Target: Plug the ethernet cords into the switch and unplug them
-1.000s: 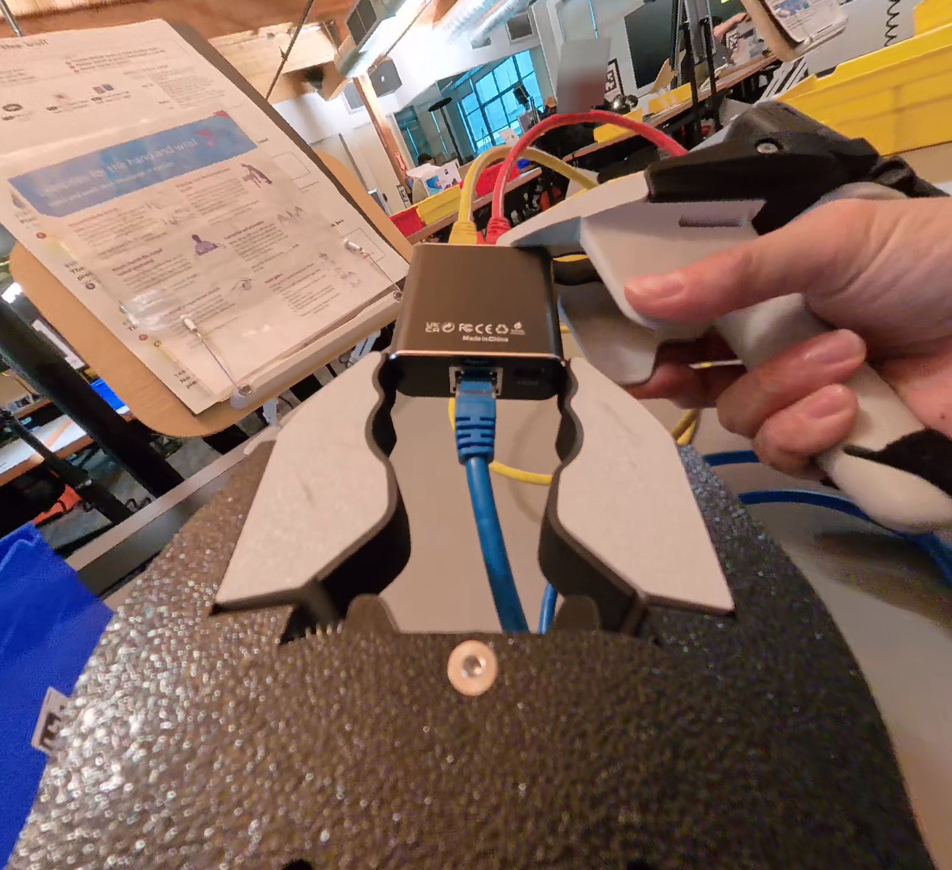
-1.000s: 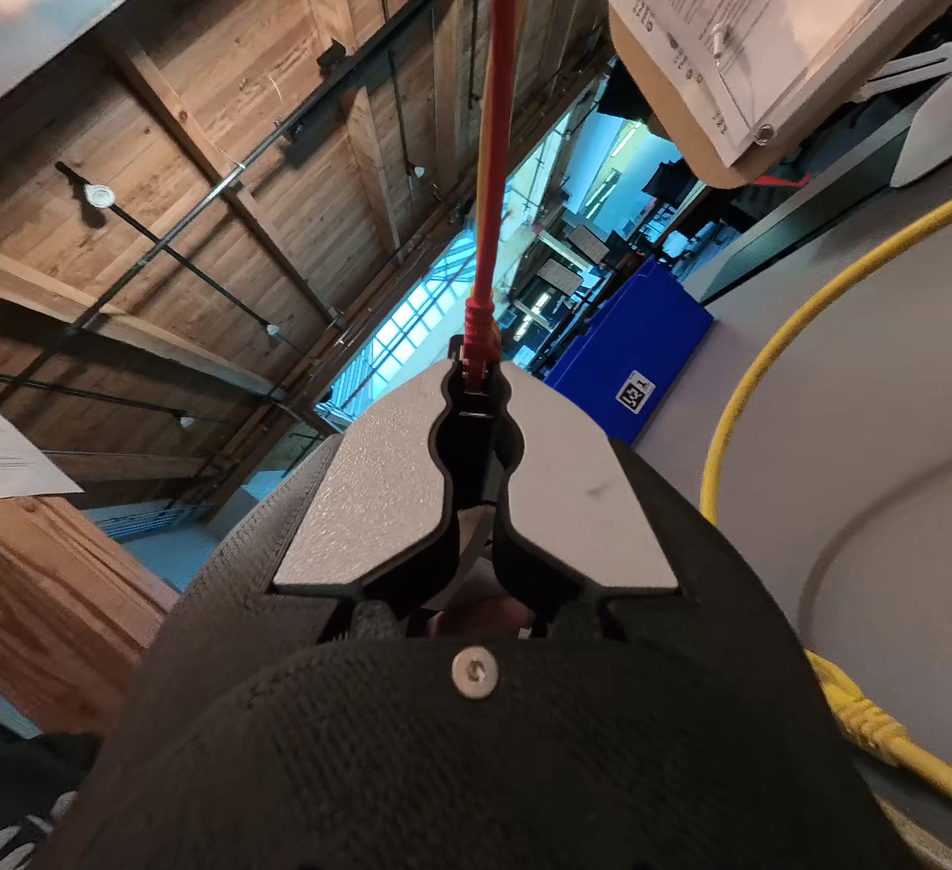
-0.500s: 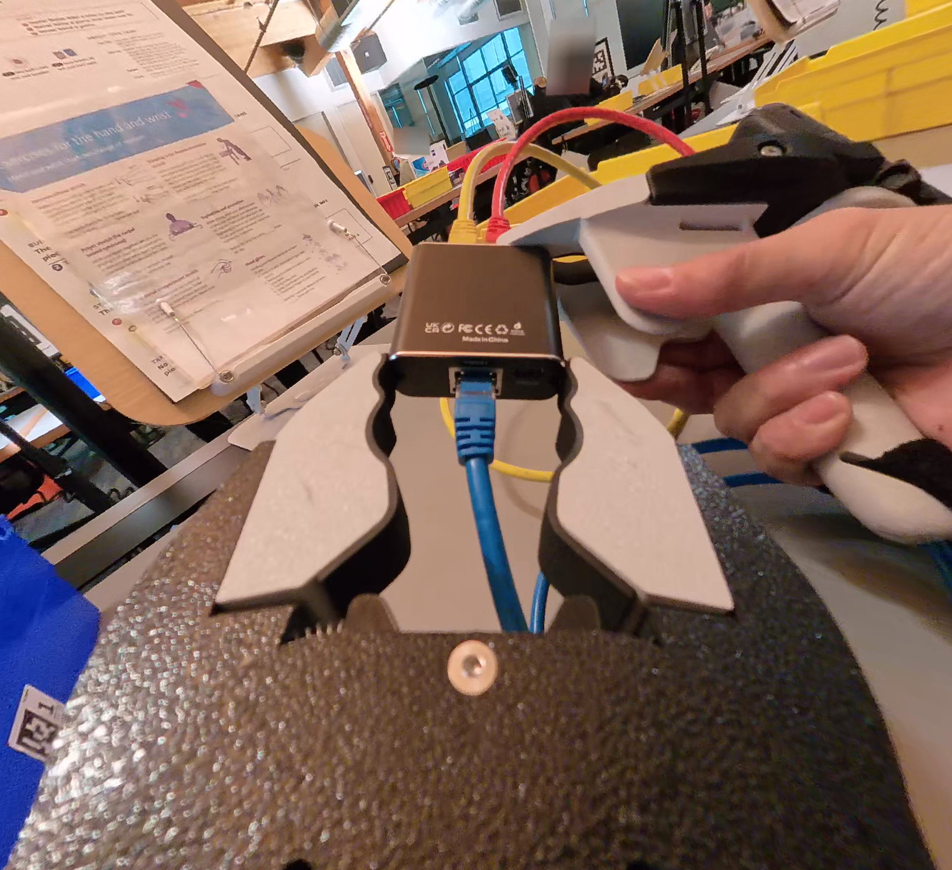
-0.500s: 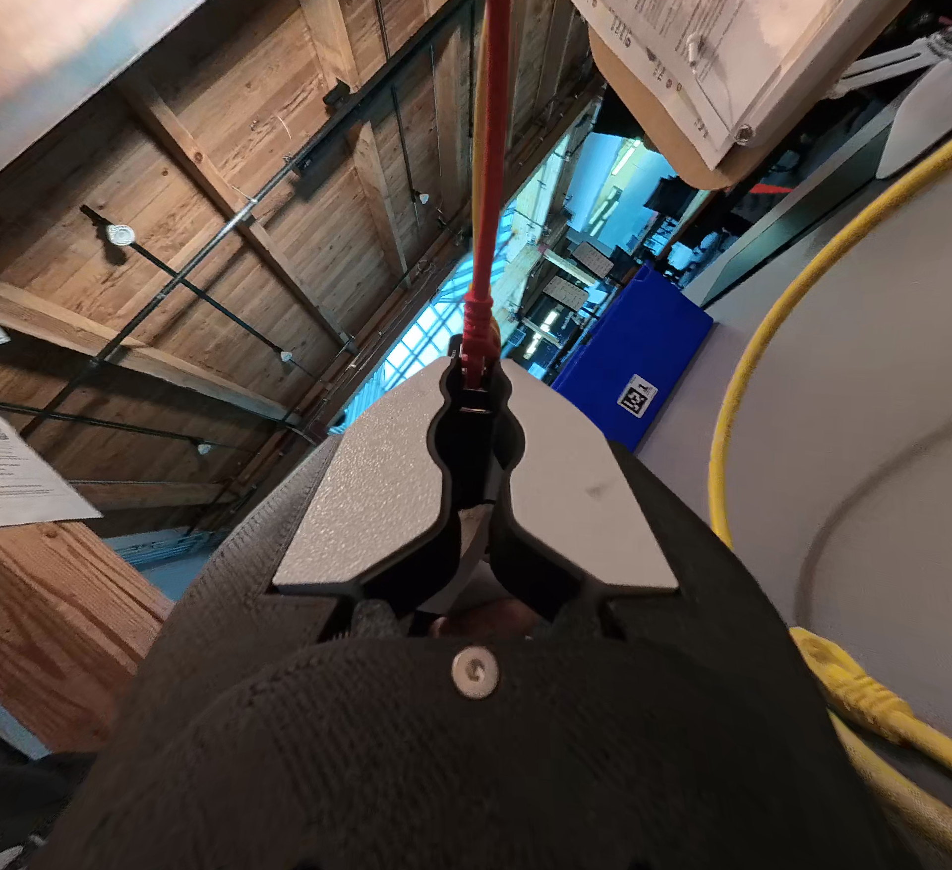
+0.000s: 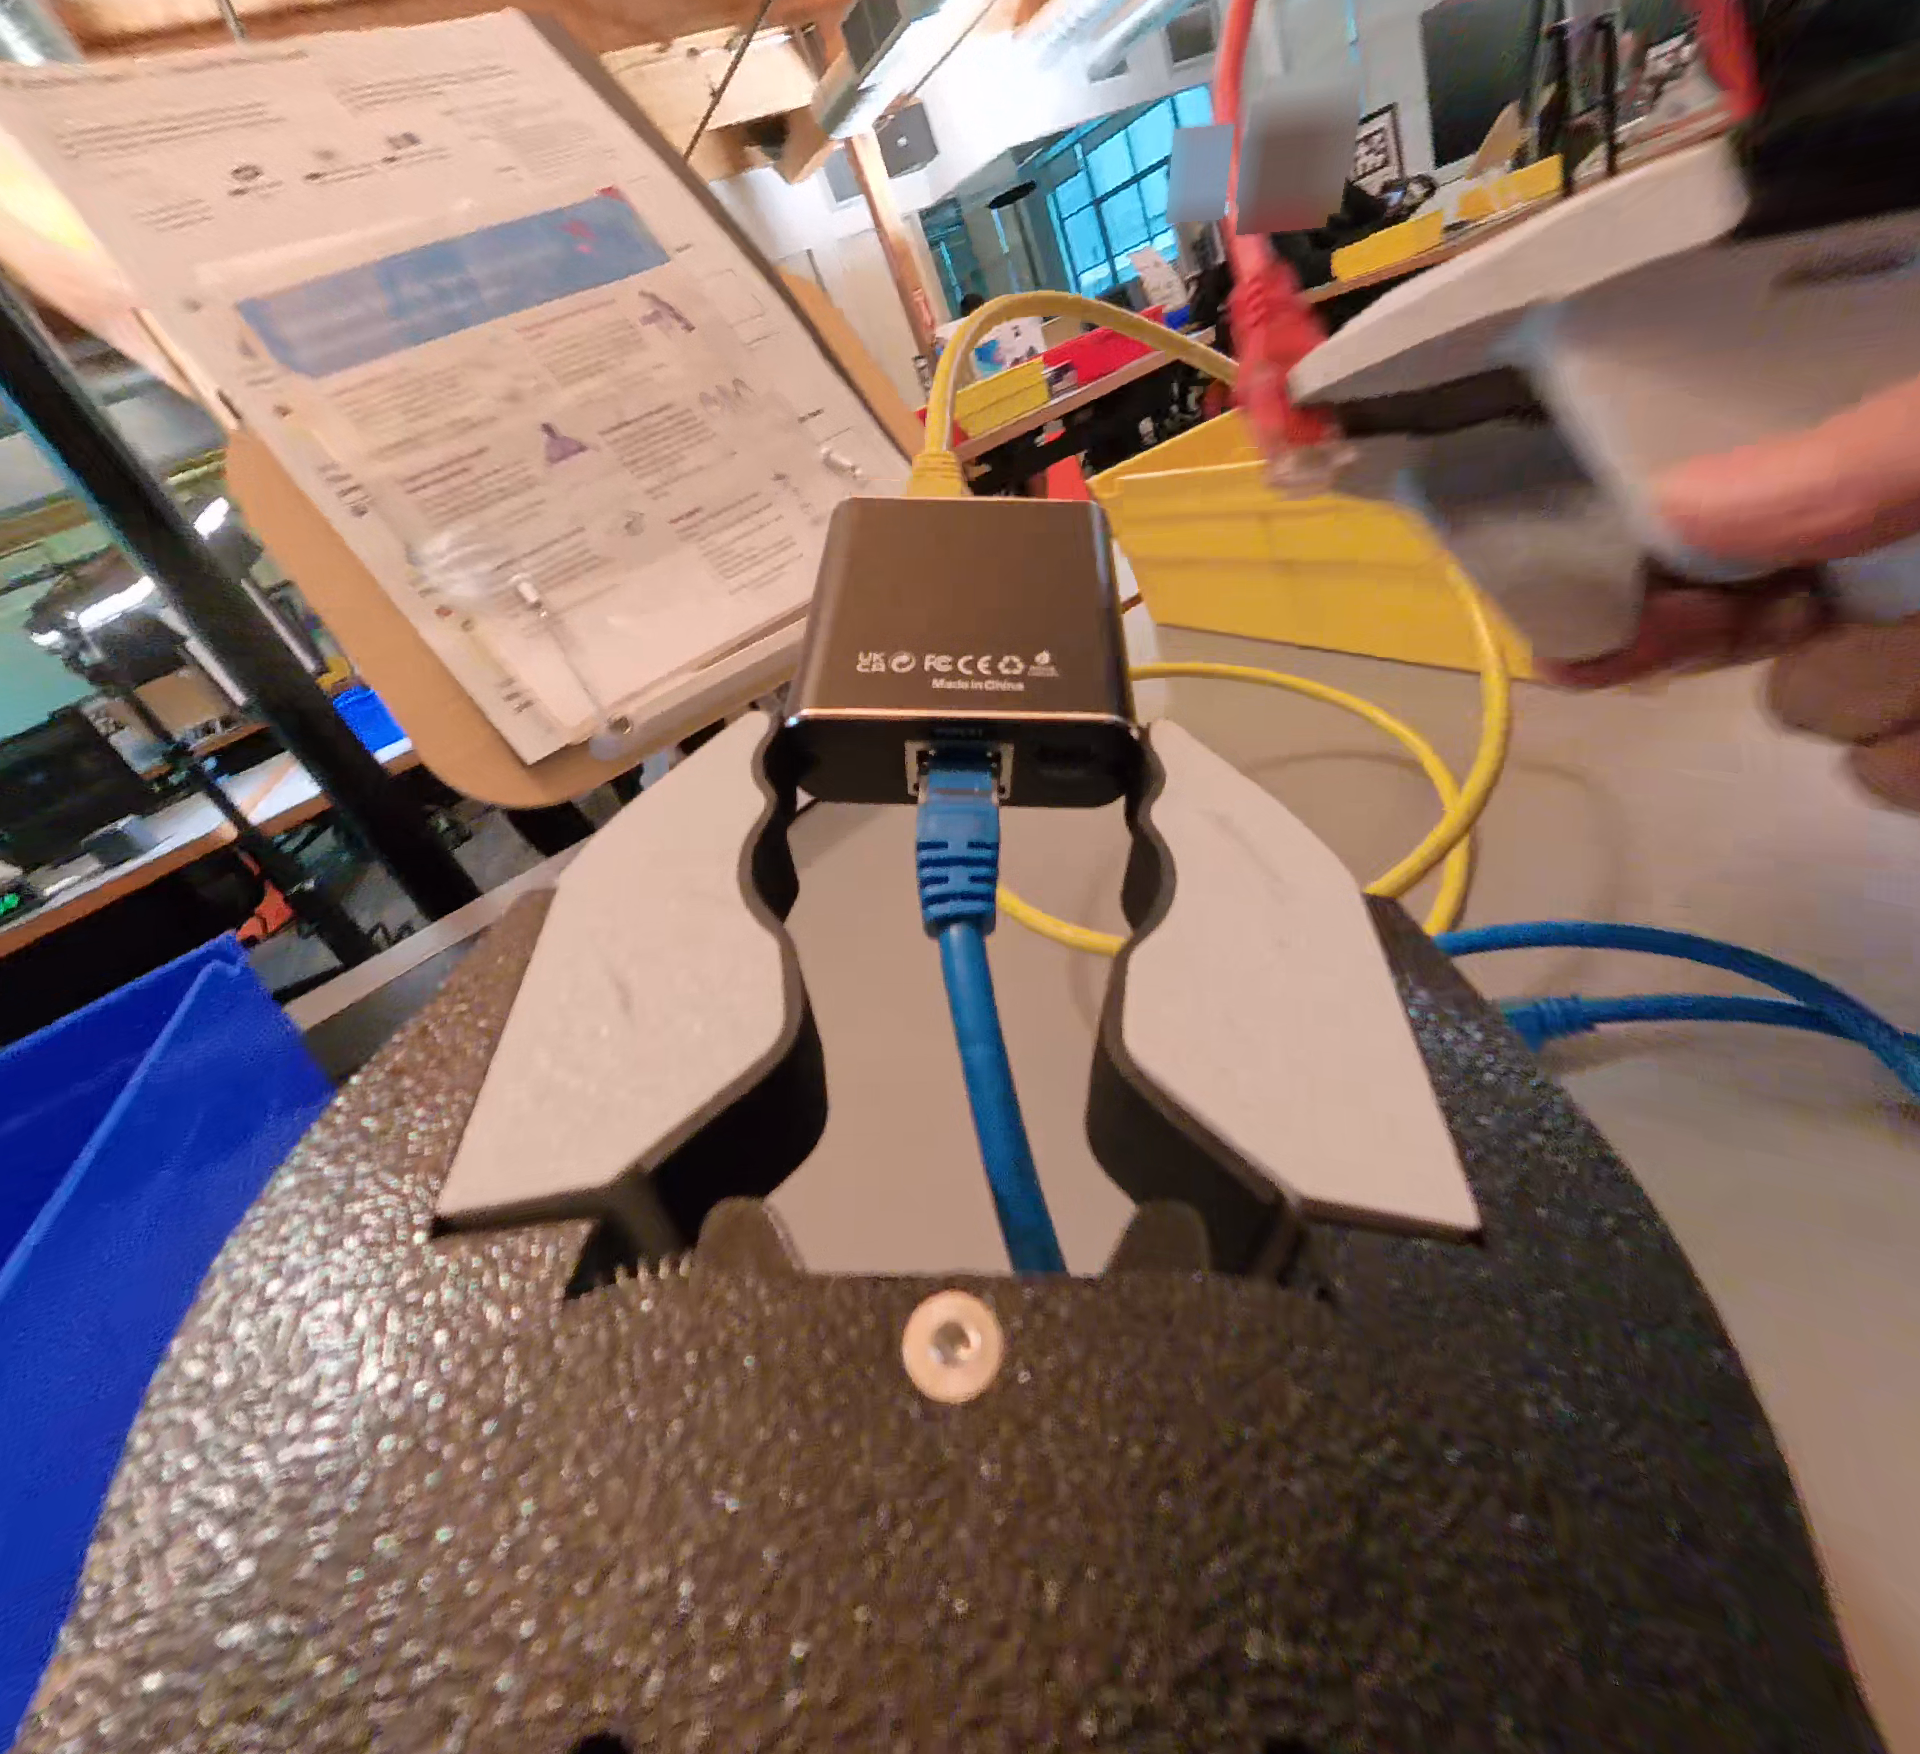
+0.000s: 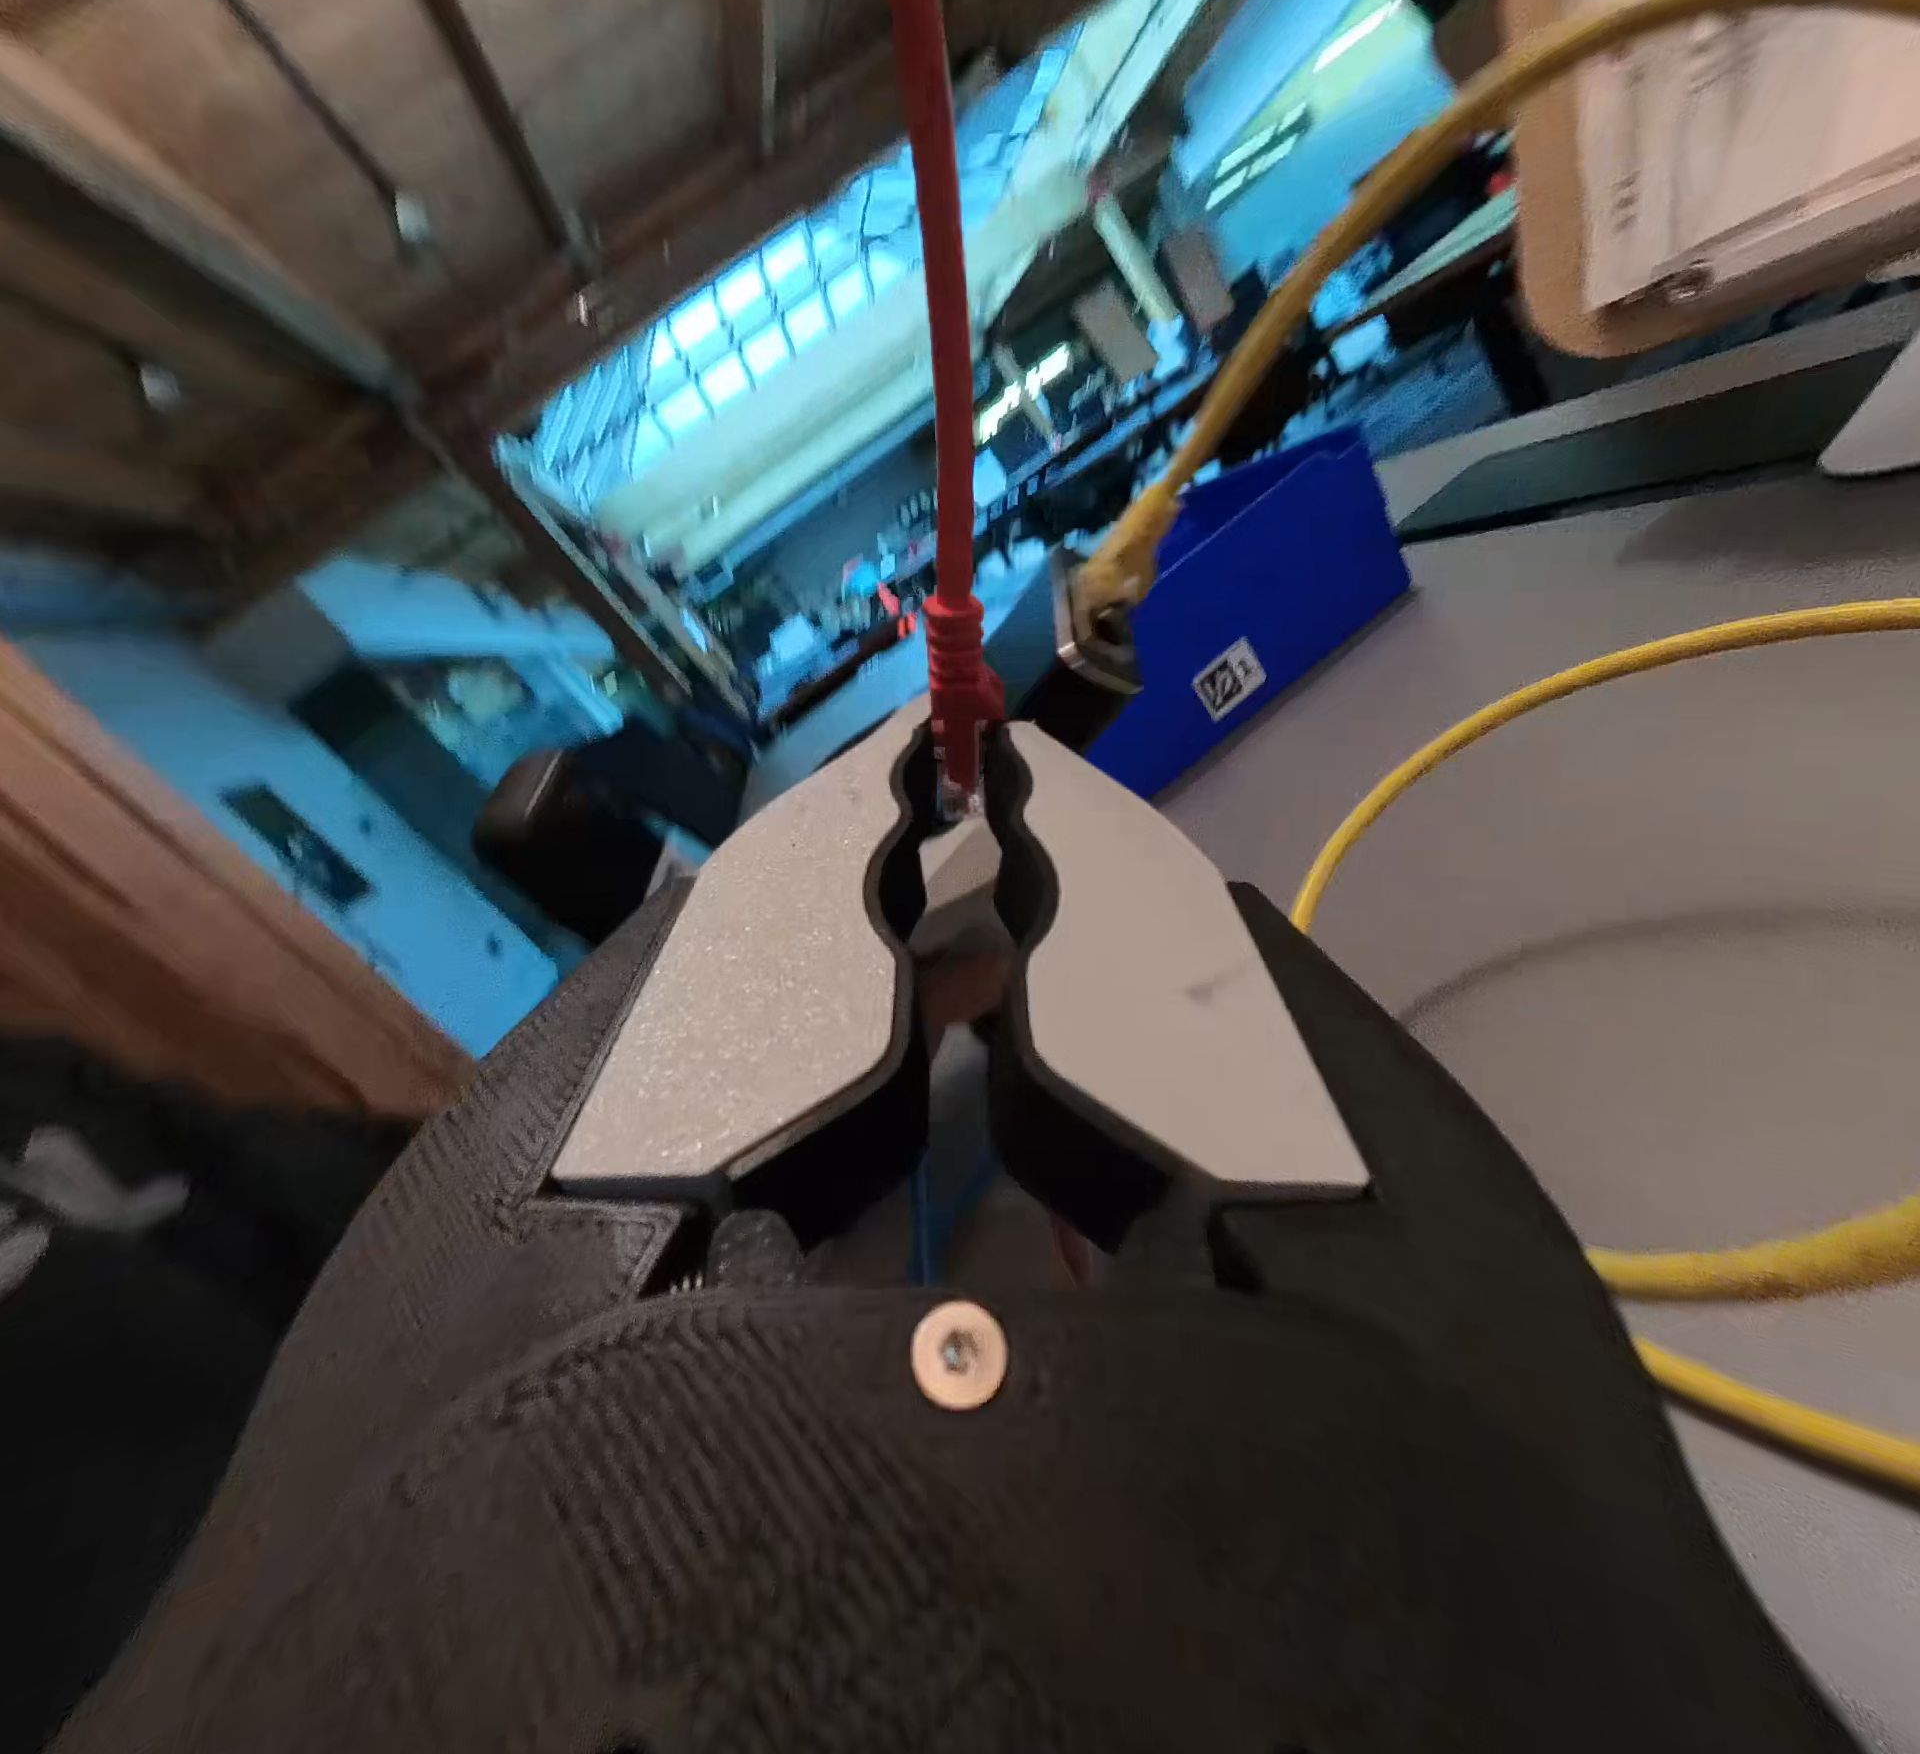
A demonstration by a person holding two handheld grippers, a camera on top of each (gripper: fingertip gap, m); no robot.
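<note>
L gripper (image 5: pixel 954 774) clamped on black switch (image 5: pixel 961 608), held level w/ ports facing the cam. Blue cord (image 5: pixel 971 961) plugged in near side, yellow cord (image 5: pixel 1049 322) in far side. R gripper (image 6: pixel 961 785) tilted up, closed on red cord (image 6: pixel 940 270) plug, which is free of the switch, up & to its right. Hand (image 5: pixel 1787 561) wraps R gripper's handle. Grey table (image 5: pixel 1621 769) underneath, blue bin (image 5: pixel 135 1133) at left.
</note>
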